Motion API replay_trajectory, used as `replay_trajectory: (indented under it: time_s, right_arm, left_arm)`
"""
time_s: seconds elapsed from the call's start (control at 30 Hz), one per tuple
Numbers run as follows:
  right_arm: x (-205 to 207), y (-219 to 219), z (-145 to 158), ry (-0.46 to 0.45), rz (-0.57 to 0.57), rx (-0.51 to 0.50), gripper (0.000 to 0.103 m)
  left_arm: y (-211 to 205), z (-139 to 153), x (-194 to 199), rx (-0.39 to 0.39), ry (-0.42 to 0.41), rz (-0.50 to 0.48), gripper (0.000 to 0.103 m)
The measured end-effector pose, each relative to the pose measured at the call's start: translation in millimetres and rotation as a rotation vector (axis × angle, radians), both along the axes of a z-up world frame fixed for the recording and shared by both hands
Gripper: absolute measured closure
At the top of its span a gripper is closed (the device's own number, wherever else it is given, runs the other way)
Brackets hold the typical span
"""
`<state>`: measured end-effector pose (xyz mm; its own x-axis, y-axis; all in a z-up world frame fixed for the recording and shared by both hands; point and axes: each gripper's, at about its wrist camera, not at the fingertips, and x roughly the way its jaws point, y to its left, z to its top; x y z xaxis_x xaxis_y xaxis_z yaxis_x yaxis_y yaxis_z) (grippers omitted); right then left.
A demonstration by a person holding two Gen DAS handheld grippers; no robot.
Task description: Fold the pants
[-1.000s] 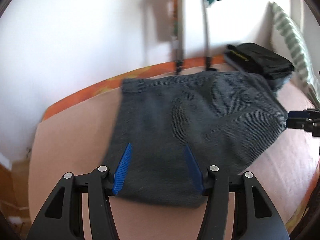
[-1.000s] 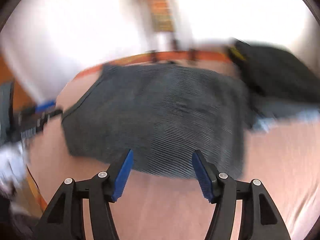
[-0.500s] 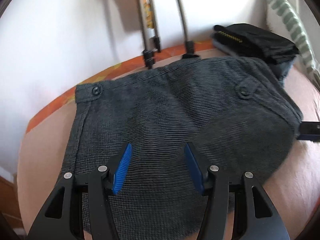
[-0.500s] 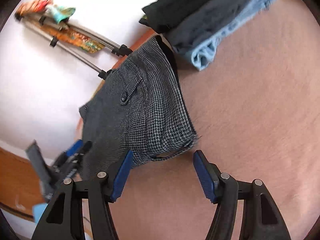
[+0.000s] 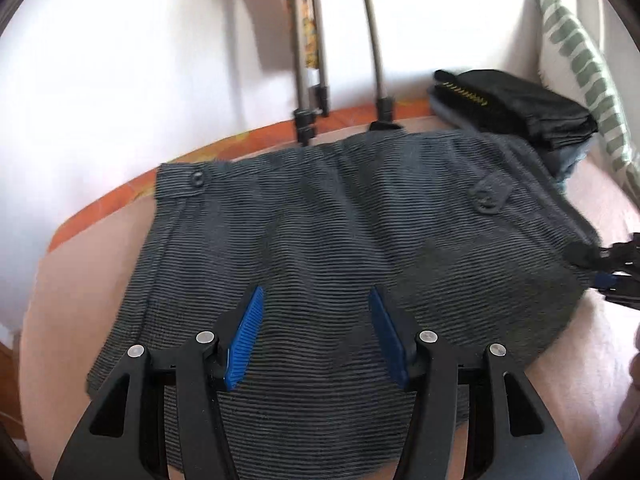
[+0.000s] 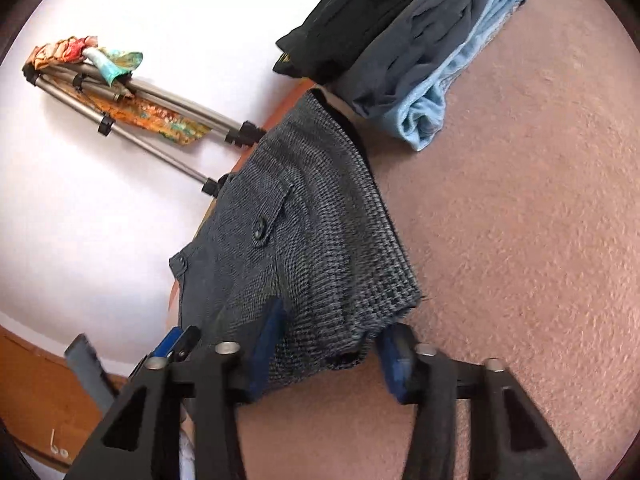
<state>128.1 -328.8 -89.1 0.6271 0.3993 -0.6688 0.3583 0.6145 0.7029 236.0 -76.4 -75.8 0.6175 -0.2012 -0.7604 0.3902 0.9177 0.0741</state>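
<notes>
While my right gripper (image 6: 326, 354) has just been closing, its blue pads now sit on either side of the near corner of the grey houndstooth woven pants (image 6: 304, 248). The cloth bunches between them, though I cannot quite tell whether they already pinch it. My left gripper (image 5: 316, 336) hangs half open above the middle of the same garment, holding nothing.

The pants lie on the pink fuzzy bedcover (image 6: 520, 240), already doubled into a compact, roughly square bundle with the buttoned waistband at the far edge. I judge the long folds done; one more fold, or a tidy and a carry, seems left.

Beyond lies a stack of folded clothes, black over blue (image 6: 400, 40), probably the finished pile. Metal tripod legs (image 5: 312, 60) stand at the white wall.
</notes>
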Motion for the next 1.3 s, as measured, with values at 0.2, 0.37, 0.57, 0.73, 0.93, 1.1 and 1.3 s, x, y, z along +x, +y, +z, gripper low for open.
replay_trajectory:
  time_s: [0.2, 0.37, 0.57, 0.73, 0.93, 1.1, 1.3]
  right_arm:
    - [-0.1, 1.3, 15.8, -0.034, 0.006, -0.052, 0.082]
    - [5.5, 10.7, 40.0, -0.065, 0.041, -0.147, 0.087]
    - [14.5, 21.3, 69.2, -0.097, 0.078, -0.241, 0.088]
    - [26.3, 41.1, 97.0, -0.136, 0.127, -0.329, 0.088]
    - [45.2, 79.3, 133.9, -0.200, 0.215, -0.442, 0.089]
    - [57.0, 120.6, 154.1, -0.248, 0.313, -0.533, 0.089]
    - [71.5, 176.7, 162.7, -0.285, 0.436, -0.615, 0.089]
  left_arm:
    - [-11.2, -23.7, -9.7, 0.064, 0.032, -0.050, 0.048]
    - [-7.9, -17.4, -13.5, 0.056, 0.027, -0.046, 0.048]
    - [12.3, -5.5, -18.2, 0.002, 0.027, -0.016, 0.048]
    - [22.1, -18.9, -21.2, -0.002, 0.073, -0.018, 0.048]
    - [56.2, 8.2, -16.5, -0.070, 0.045, 0.051, 0.048]
    - [118.3, 21.6, -14.4, -0.110, 0.027, 0.180, 0.048]
    - [194.2, 34.3, -20.7, -0.176, -0.002, 0.347, 0.048]
